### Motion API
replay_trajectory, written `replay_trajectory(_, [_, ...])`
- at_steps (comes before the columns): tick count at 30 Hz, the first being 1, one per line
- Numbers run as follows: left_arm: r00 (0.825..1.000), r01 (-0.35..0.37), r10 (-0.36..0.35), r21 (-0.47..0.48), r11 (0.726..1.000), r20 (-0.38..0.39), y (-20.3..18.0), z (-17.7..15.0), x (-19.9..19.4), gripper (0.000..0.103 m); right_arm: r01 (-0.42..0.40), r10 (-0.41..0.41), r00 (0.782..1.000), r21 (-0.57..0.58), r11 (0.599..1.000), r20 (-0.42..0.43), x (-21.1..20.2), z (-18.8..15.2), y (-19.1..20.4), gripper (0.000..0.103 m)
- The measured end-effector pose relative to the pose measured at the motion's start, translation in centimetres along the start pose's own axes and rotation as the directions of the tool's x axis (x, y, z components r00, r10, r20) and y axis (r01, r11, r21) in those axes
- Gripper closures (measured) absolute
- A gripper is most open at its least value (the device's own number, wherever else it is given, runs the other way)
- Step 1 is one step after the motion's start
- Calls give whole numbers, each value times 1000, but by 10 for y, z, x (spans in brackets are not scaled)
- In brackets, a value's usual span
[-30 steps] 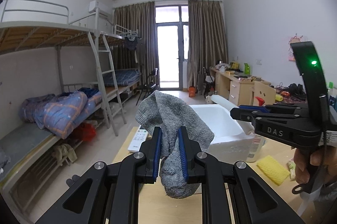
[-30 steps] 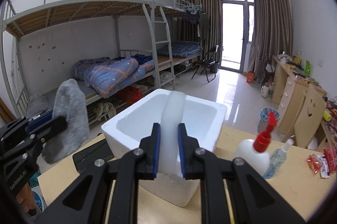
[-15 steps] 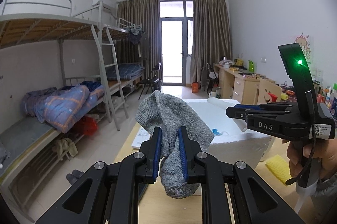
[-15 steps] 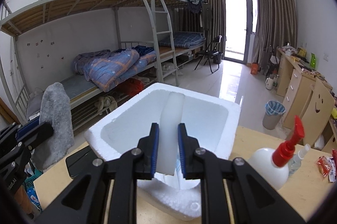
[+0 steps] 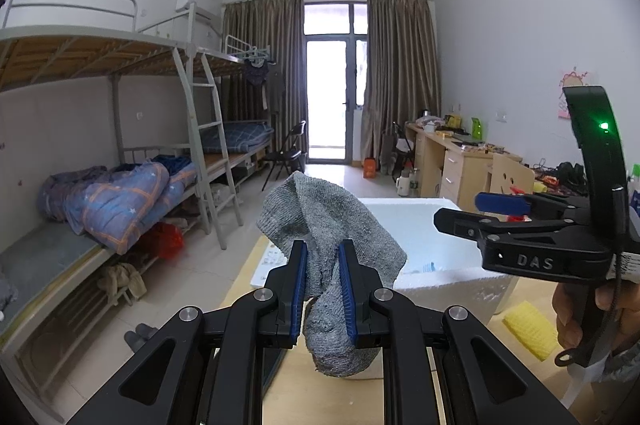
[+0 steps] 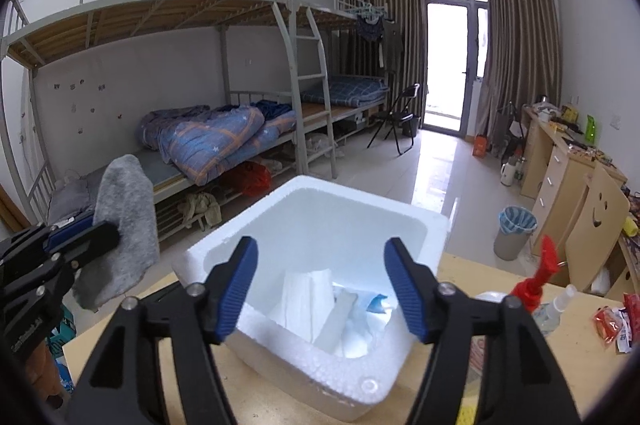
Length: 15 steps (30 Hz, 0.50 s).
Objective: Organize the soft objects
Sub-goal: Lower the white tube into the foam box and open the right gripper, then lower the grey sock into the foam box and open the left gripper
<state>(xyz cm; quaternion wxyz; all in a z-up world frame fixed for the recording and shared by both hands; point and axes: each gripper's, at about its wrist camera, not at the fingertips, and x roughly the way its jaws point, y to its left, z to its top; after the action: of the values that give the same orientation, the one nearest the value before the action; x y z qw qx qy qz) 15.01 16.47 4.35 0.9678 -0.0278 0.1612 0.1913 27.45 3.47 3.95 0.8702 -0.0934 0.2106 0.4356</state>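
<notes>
Left gripper (image 5: 323, 289) clamps the grey sock (image 5: 328, 225); right gripper (image 6: 322, 289) is opening, nothing between, over the foam box (image 6: 224, 257), contents hard to identify, wooden table (image 6: 264, 397).

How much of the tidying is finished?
Partly. White soft things already lie in the white foam box; the right hand-held gripper is opening above it with nothing between its pads. In hand: the left hand-held gripper pinches a grey sock, not yet boxed. Left: perhaps the yellow sponge on the table.
</notes>
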Motion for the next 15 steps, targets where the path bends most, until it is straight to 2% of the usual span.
replay_trajectory(5, [1000, 20, -20, 16, 1000, 2, -6, 6, 6, 85, -3, 2, 1000, 7, 1000, 24, -13, 2, -3, 24])
replay_trajectory(12, [999, 52, -52, 22, 998, -7, -8, 13, 18, 85, 19, -19, 998, 15, 1000, 65, -30, 2, -7, 8])
replay_trajectory(15, [997, 71, -71, 23, 997, -13, -12, 18, 24, 85, 23, -25, 997, 21, 1000, 69, -34, 2, -10, 7])
